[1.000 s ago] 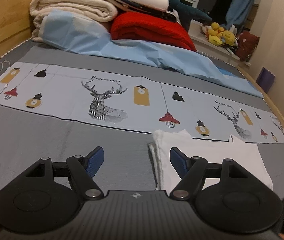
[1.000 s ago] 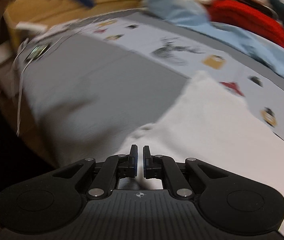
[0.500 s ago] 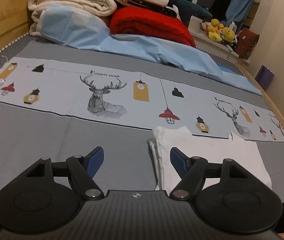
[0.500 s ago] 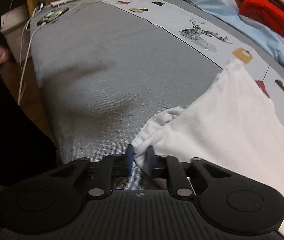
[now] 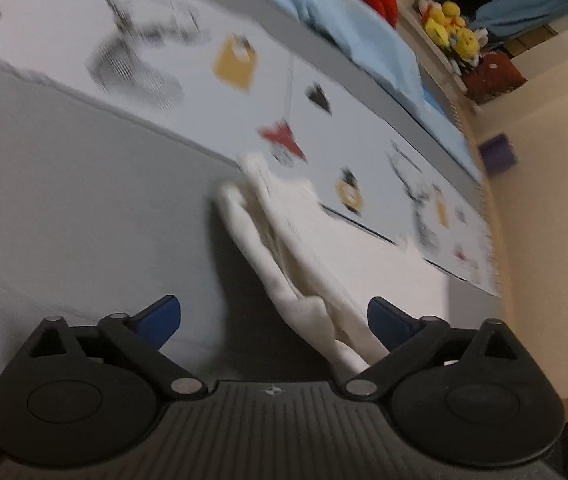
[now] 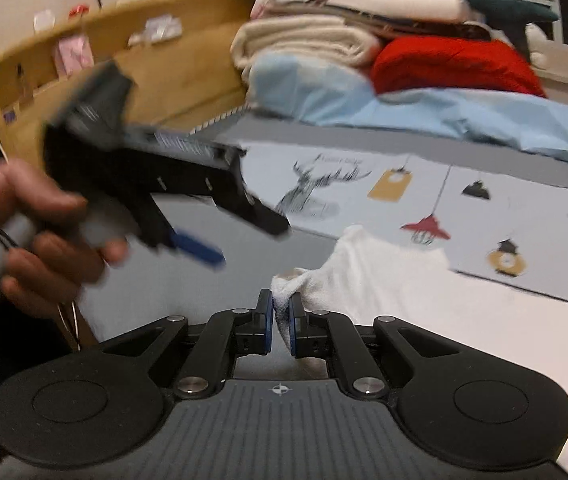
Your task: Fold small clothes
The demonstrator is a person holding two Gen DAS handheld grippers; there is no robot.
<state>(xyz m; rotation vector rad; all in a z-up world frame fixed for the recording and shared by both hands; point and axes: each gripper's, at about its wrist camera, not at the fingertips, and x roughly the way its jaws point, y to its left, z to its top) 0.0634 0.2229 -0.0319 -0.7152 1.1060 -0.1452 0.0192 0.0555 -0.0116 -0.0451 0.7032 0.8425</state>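
A small white garment (image 6: 424,296) lies on the grey bed cover, partly folded. My right gripper (image 6: 281,322) is shut on its near corner, which bunches between the blue pads. In the left wrist view the garment (image 5: 304,248) runs as a raised white fold toward the camera, between the fingers of my left gripper (image 5: 274,316), which is open wide and empty. The left gripper also shows in the right wrist view (image 6: 200,250), held in a hand to the left of the garment's corner. Both views are blurred by motion.
The bed cover (image 6: 204,280) has a pale band printed with deer and lanterns (image 6: 388,188). Folded blankets (image 6: 308,44), a red cushion (image 6: 452,64) and a light blue sheet (image 6: 464,116) pile at the back. A wooden headboard (image 6: 156,76) stands left. Yellow plush toys (image 5: 450,28) sit on a shelf.
My right gripper, shut on the garment's corner, has lifted and pulled it up. My left gripper has tilted and swung closer, so the fold now lies between its open fingers.
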